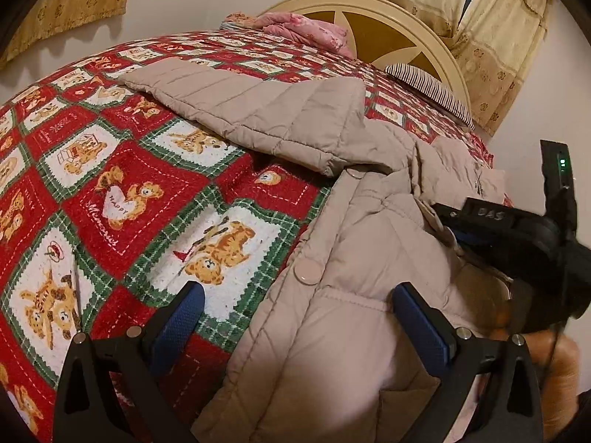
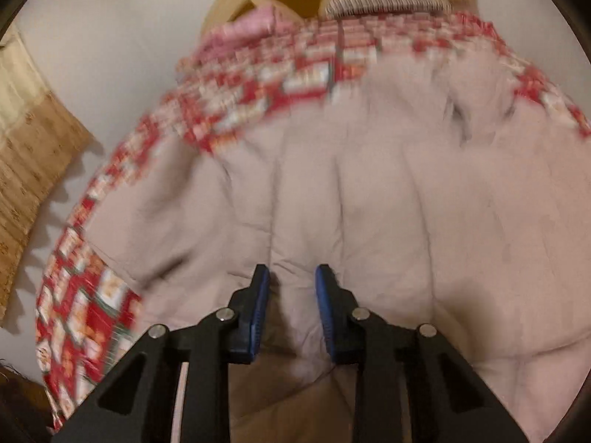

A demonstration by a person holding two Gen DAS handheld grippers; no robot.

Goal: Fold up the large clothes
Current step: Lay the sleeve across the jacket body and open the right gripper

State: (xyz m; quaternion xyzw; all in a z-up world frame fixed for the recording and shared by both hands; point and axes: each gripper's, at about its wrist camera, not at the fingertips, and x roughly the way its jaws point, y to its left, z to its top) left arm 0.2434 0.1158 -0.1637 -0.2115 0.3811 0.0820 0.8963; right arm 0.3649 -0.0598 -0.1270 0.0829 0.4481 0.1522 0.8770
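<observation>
A beige quilted puffer coat lies on a bed with a red teddy-bear quilt. One sleeve stretches out to the far left. My left gripper is open and empty, its jaws wide apart over the coat's snap-button front edge. My right gripper is shut on a fold of the coat, which bunches between its blue pads; this view is motion-blurred. The right gripper also shows in the left wrist view, at the right, on the coat.
A cream and tan headboard stands at the far end. A striped pillow and pink bedding lie by it. Patterned curtains hang at the right and far left. The white wall is behind.
</observation>
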